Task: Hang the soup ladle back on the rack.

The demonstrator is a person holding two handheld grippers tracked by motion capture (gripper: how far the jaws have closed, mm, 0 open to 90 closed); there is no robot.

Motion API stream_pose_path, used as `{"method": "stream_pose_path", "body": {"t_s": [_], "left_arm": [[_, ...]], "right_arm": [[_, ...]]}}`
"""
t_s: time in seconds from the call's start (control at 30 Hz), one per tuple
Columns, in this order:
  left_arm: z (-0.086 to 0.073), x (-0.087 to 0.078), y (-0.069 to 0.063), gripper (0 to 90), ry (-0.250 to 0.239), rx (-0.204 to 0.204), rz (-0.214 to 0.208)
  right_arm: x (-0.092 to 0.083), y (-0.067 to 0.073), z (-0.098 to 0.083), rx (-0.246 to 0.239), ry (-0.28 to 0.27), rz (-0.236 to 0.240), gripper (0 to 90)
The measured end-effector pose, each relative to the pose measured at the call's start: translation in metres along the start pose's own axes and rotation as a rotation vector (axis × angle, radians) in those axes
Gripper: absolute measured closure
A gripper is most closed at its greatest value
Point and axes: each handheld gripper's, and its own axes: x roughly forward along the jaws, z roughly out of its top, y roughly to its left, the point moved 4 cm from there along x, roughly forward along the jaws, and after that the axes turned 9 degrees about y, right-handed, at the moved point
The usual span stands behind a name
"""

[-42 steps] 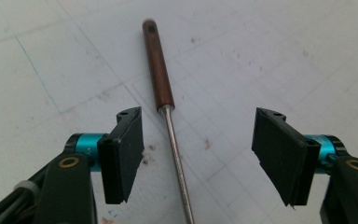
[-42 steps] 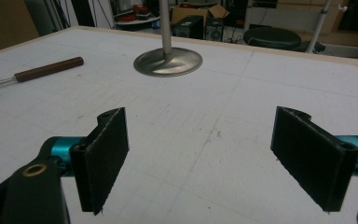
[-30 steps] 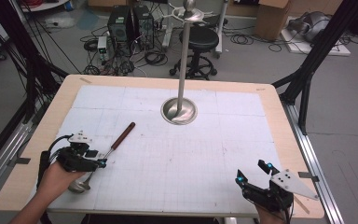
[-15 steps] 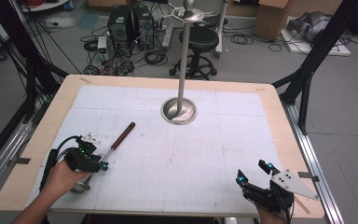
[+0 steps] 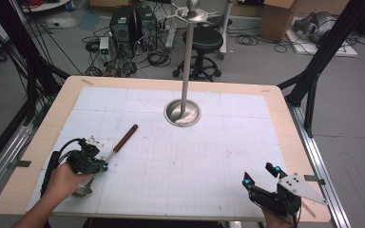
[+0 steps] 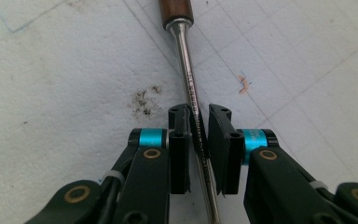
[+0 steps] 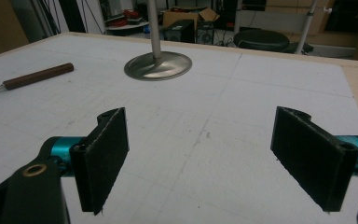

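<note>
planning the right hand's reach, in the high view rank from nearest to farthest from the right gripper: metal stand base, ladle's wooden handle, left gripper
From the right gripper:
1. Metal stand base, up and left, mid-table.
2. Ladle's wooden handle, farther left.
3. Left gripper, far left near the front edge, shut on the ladle's steel shaft.

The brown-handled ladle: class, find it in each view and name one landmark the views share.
High view: ladle lower left, shaft in left gripper.
Left gripper view: steel shaft runs up between the jaws.
Right gripper view: handle at left edge.
Shared landmark: stand's round metal base.
</note>
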Motion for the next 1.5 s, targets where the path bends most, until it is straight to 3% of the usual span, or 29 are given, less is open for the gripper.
{"method": "stream_pose_path", "body": {"t_s": [0.1,0.27,0.67,0.77,0.87,0.93,1.03,1.23,1.43,1.5], "left_arm": [[0.003,0.0,0.001,80.4,0.033,-0.024,-0.009],[0.004,0.0,0.002,81.4,0.041,-0.03,-0.022],[0.002,-0.007,0.005,84.1,-0.011,-0.03,-0.062],[0.0,-0.017,0.008,84.2,-0.077,-0.056,-0.095],[-0.001,-0.022,0.009,84.3,-0.112,-0.056,-0.104],[-0.003,-0.03,0.008,84.3,-0.171,-0.062,-0.116],[-0.004,-0.035,0.008,84.3,-0.205,-0.061,-0.118],[-0.009,-0.051,0.004,84.3,-0.334,-0.066,-0.135],[-0.015,-0.064,-0.005,84.2,-0.457,-0.04,-0.145],[-0.016,-0.068,-0.009,84.2,-0.498,-0.035,-0.151]], "right_arm": [[0.0,0.0,0.0,0.001,0.001,-0.003,17.7],[0.0,0.0,0.0,0.001,-0.001,-0.003,17.7],[-0.002,-0.004,0.0,0.021,-0.012,-0.003,17.7],[-0.002,-0.004,-0.001,0.02,-0.008,0.0,17.7],[-0.001,-0.003,-0.001,0.021,-0.005,0.007,17.8],[0.0,-0.001,-0.001,0.022,0.005,0.033,18.7],[0.004,0.002,-0.001,0.018,0.015,0.059,18.7],[0.007,0.008,0.001,0.042,-0.001,0.116,17.8],[0.013,0.017,0.007,0.04,-0.026,0.17,16.2],[0.016,0.022,0.01,0.015,-0.032,0.192,16.0]]}}
